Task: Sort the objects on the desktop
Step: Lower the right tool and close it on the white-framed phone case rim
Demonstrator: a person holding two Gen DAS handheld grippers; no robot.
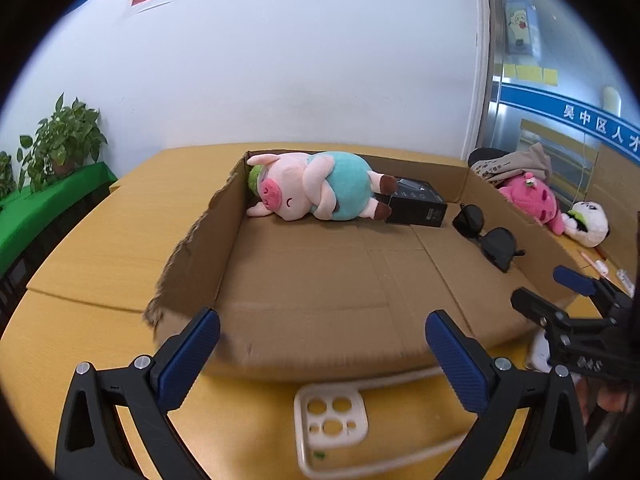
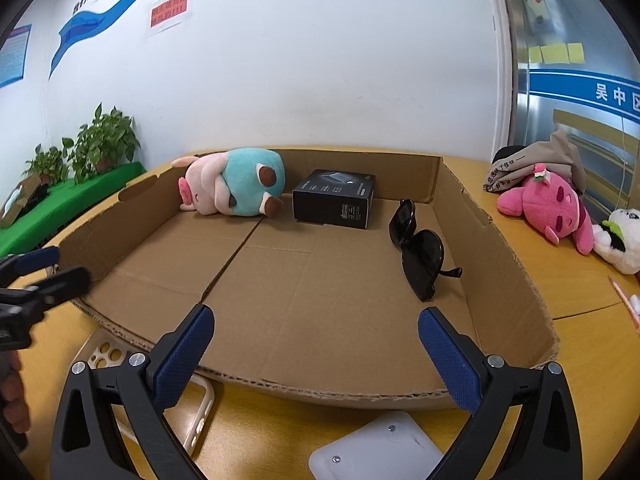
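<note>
A shallow cardboard tray (image 1: 192, 240) (image 2: 516, 264) lies on the yellow table. It holds a pink pig plush in teal (image 1: 312, 190) (image 2: 236, 188), a black box (image 1: 416, 204) (image 2: 334, 198) and black sunglasses (image 1: 486, 238) (image 2: 418, 254). My left gripper (image 1: 322, 338) is open and empty above a cream phone case (image 1: 330, 420) (image 2: 104, 354) in front of the tray. My right gripper (image 2: 314, 342) (image 1: 560, 288) is open and empty at the tray's near edge, above a white flat device (image 2: 376, 450).
A pink plush (image 1: 534, 196) (image 2: 554, 208), a panda plush (image 1: 588, 222) (image 2: 622, 240) and a beige cloth bag (image 2: 536, 160) lie on the table right of the tray. Potted plants (image 1: 64, 140) (image 2: 106, 140) stand on a green ledge at left. A white wall is behind.
</note>
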